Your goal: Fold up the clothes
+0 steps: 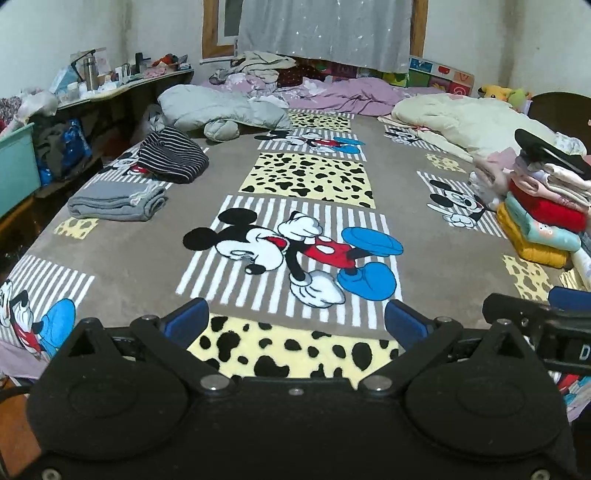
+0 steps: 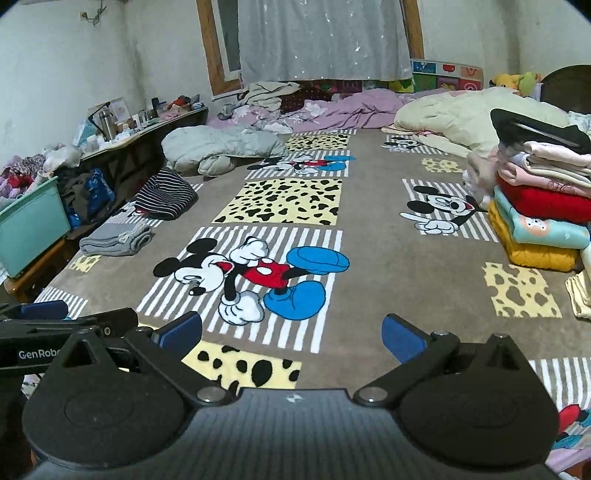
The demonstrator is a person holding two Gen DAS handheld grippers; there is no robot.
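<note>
My left gripper (image 1: 295,325) is open and empty, held over the near edge of the bed's Mickey Mouse blanket (image 1: 303,177). My right gripper (image 2: 291,336) is open and empty too, beside it; its body shows at the right of the left wrist view (image 1: 546,325). A stack of folded clothes (image 1: 543,206) sits at the right of the bed, also in the right wrist view (image 2: 539,206). A folded grey garment (image 1: 118,201) and a black-and-white striped garment (image 1: 173,157) lie at the left, both seen in the right wrist view: the grey one (image 2: 116,240), the striped one (image 2: 166,195).
A grey padded jacket (image 1: 221,110), a purple quilt (image 1: 332,92) and a cream duvet (image 1: 461,118) lie at the far end. A cluttered shelf (image 1: 122,81) and a teal bin (image 1: 16,166) stand left of the bed. A curtained window (image 1: 325,29) is behind.
</note>
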